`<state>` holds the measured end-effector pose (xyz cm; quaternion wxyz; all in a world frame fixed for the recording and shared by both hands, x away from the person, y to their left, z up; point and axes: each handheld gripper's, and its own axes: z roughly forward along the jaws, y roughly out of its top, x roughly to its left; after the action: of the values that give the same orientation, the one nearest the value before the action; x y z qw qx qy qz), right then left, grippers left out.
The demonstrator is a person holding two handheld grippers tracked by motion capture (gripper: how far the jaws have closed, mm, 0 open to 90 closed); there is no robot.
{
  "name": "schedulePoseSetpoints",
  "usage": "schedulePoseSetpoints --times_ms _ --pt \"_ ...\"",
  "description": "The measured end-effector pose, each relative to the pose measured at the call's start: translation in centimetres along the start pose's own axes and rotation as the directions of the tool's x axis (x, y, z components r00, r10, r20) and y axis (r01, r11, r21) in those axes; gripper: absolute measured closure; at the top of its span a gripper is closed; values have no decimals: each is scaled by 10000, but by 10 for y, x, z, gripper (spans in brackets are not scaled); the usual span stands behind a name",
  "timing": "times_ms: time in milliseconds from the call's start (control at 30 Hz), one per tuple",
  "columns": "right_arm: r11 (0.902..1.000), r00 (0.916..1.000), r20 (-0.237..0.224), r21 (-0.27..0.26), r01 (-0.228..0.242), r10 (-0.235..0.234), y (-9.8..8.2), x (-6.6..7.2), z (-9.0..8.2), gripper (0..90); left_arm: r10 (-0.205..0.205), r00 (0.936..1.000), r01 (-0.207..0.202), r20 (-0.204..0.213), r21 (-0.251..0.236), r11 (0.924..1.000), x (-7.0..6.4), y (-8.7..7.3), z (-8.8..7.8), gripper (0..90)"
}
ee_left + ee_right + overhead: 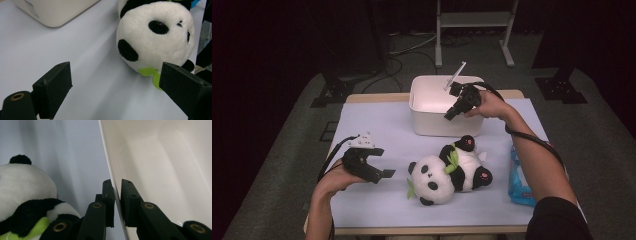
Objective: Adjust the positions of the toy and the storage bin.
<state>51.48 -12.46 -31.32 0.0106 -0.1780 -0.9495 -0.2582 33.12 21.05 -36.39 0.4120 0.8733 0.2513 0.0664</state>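
A: Noting the right gripper (455, 111) first. Its fingers (109, 195) are pinching the front wall of the white bin (432, 122), one finger outside, one inside the rim. The wall is running straight up between them in the right gripper view.

B: Why the wall? My guess: the person is steadying or getting ready to drag the bin, since that thin rim is the only graspable edge on it.

A: Agreed, as a judgement. The bin is sitting at the far edge of the tabletop (377, 125), its open mouth facing up, its long side lying across the table.

B: And the left gripper (379, 172)?

A: It is hovering low at the near left, its fingers (53, 85) standing wide with nothing between them. They are pointing toward the plush panda (447, 172).

B: Panda's lie?

A: It is lying on its back just in front of the bin, apart from it. Its long axis is running across the table, head toward the left gripper, feet toward the blue packet (519, 180) at the right edge. That head is probably the nearest thing for the wide fingers to take.
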Motion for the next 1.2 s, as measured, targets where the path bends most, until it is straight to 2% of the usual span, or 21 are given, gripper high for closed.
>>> schedulePoseSetpoints --times_ms 300,633,1000,1200 --pt "9993 9994 -92 141 346 -345 -5 13 -3 823 26 10000 -27 11 93 10000 1 0 2 101" --pt "9965 9968 -222 335 770 -763 -14 34 -6 827 10 10000 -12 99 215 9998 1 -1 7 101" --pt "9952 9952 -284 261 947 -940 -24 54 -9 828 97 9998 -101 196 162 9998 0 0 6 101" --pt "9957 9954 -311 180 910 -904 -28 59 -10 827 119 9997 -123 204 193 9997 -1 0 6 101"
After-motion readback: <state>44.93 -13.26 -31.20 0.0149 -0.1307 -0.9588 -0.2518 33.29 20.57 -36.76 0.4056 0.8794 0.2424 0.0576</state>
